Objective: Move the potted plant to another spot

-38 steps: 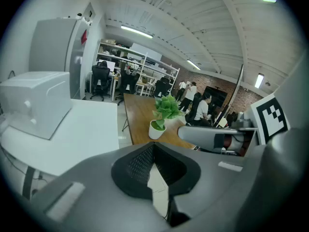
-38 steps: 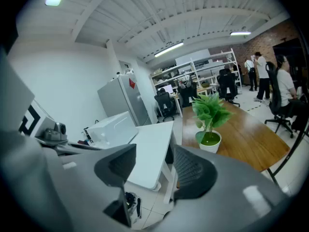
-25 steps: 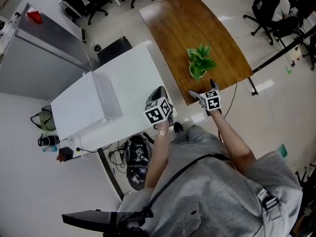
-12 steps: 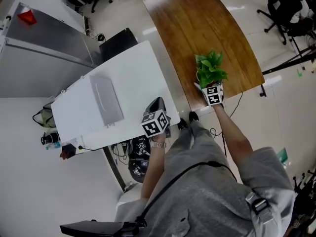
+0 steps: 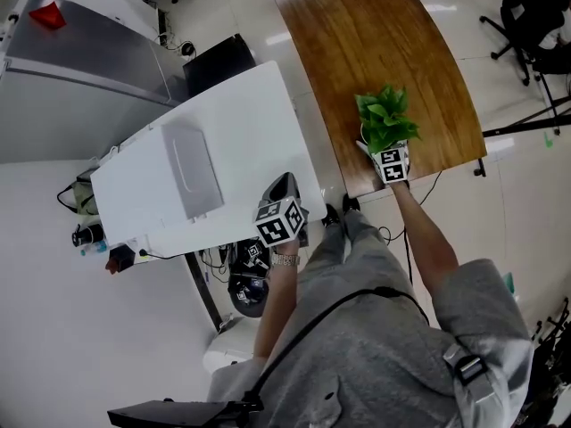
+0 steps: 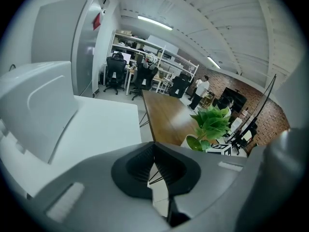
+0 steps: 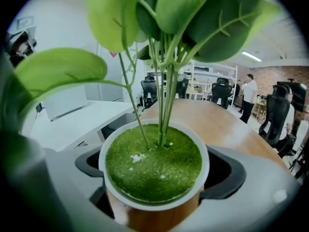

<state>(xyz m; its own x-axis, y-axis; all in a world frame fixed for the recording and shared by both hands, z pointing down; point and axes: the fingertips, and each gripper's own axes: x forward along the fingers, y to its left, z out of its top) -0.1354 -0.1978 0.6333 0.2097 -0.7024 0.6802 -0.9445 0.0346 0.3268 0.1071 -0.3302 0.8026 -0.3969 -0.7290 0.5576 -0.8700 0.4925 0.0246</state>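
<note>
While the head view shows only the leaves of the plant (image 5: pixel 384 117) over the near end of the wooden surface (image 5: pixel 366 34), the right gripper view shows the right gripper (image 7: pixel 157 178) with its jaws against both sides of the white pot, holding it. The left gripper (image 6: pixel 155 170), near the white surface (image 6: pixel 96 129), has its jaws together on nothing

Head view: pot of the potted plant (image 5: pixel 384 119) mostly hidden under its own leaves and the marker cube of the right gripper (image 5: pixel 384 148). Right gripper view: leaves cut off at top edge, nearest ones blurred; pot base unseen, contact with counter (image 5: pixel 357 43) cannot be told.
</note>
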